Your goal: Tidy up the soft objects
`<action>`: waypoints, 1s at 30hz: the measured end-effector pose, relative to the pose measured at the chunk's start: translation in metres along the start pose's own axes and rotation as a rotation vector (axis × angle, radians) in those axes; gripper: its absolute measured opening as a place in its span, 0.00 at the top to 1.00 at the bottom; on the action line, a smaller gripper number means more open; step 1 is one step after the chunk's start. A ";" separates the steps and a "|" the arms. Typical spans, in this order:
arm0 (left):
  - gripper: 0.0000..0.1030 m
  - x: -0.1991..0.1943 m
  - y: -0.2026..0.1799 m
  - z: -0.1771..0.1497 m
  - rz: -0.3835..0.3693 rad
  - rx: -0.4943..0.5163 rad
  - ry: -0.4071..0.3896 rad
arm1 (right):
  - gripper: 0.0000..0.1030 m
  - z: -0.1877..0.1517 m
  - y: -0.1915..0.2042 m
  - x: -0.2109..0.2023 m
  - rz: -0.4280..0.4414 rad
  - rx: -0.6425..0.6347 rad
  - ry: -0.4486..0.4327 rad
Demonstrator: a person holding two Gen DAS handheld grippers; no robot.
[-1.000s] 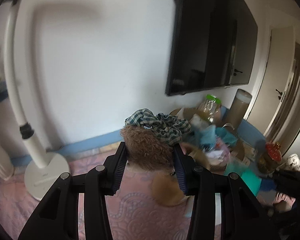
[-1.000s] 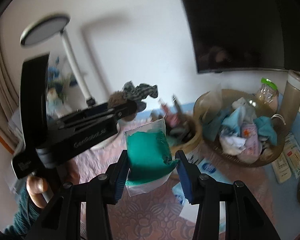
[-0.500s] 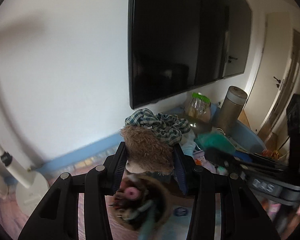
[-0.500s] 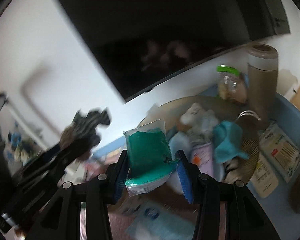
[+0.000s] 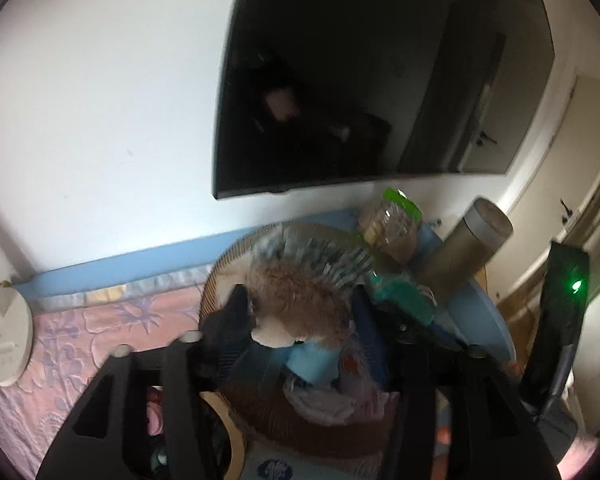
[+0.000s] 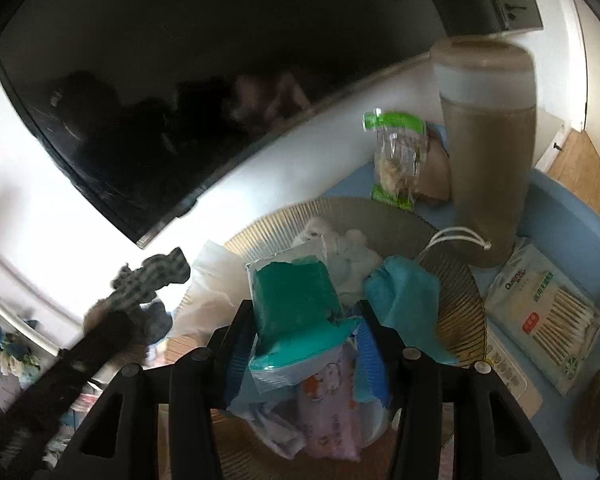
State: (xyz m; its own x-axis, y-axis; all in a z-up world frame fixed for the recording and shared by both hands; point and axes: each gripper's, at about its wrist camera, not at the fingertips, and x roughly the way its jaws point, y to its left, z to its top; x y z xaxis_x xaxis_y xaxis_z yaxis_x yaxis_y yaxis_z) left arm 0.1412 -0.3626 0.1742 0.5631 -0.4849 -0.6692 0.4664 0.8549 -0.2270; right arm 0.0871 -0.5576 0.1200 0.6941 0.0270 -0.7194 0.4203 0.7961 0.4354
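Note:
My left gripper (image 5: 300,316) is shut on a brown fuzzy plush with a green checked scrunchie (image 5: 300,300) and holds it over the woven basket (image 5: 220,276). My right gripper (image 6: 300,332) is shut on a teal cloth in a clear plastic bag (image 6: 296,308), also above the woven basket (image 6: 456,280). The basket holds a blue cloth (image 6: 408,300), a pink printed pack (image 6: 328,404) and white soft items (image 6: 348,248). The left gripper with its plush shows at the left of the right wrist view (image 6: 140,296). The teal bag shows in the left wrist view (image 5: 404,296).
A wall TV (image 5: 380,72) hangs behind. A tall brown tumbler (image 6: 488,140), a green-topped snack bag (image 6: 396,160) and a cotton swab pack (image 6: 548,316) sit on the blue tray (image 6: 572,216). A white lamp base (image 5: 4,340) stands on the pink cloth (image 5: 80,332).
Both grippers have moved right and forward to hover over the woven basket, each still holding its item. The small bowl of hair things has dropped below the left gripper.

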 end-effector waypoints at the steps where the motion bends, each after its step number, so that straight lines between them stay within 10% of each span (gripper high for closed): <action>1: 0.18 -0.004 0.002 -0.001 0.017 -0.002 -0.022 | 0.52 0.000 -0.001 0.003 0.011 0.000 0.010; 3: 0.02 -0.010 0.004 -0.002 0.034 -0.007 -0.069 | 0.36 -0.001 -0.007 0.003 0.029 0.015 0.015; 22: 0.02 -0.182 0.066 -0.082 0.041 0.044 -0.181 | 0.33 -0.098 0.050 -0.115 0.132 -0.146 -0.008; 30: 0.01 -0.227 0.133 -0.161 0.242 0.003 -0.207 | 0.25 -0.177 0.102 -0.115 0.195 -0.287 0.037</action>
State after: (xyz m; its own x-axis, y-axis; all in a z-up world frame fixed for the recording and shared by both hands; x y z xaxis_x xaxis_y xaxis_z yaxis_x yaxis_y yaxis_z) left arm -0.0343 -0.1091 0.1824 0.7848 -0.2946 -0.5452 0.3036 0.9498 -0.0762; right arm -0.0538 -0.3728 0.1513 0.7213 0.2129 -0.6591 0.0971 0.9111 0.4006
